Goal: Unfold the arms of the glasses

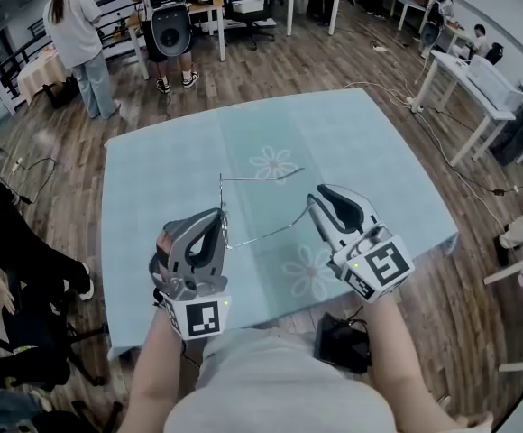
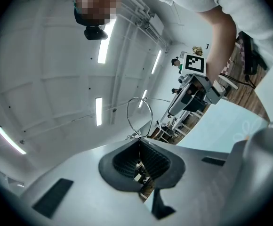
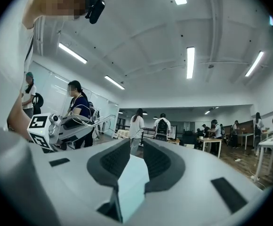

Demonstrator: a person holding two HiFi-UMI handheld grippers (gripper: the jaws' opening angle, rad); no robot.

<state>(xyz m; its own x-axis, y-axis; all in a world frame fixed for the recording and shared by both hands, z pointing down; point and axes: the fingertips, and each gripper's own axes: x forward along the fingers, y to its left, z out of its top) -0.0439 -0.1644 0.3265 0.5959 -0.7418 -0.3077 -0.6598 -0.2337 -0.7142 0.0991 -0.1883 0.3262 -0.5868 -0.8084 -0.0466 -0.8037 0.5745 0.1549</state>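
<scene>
The thin wire glasses hang in the air above the pale blue tablecloth. My left gripper is shut on the front frame, which stands on edge. In the left gripper view, a wire lens loop rises just past the closed pads of the left gripper. One arm sticks out to the right, free. The other arm runs down-right to the tip of my right gripper. The right gripper shows a plain gap between its pads, with the table seen through it.
The cloth has flower prints and covers a table whose front edge lies just under my hands. A black bag sits on the floor below that edge. People stand at the far left, and desks and cables ring the table.
</scene>
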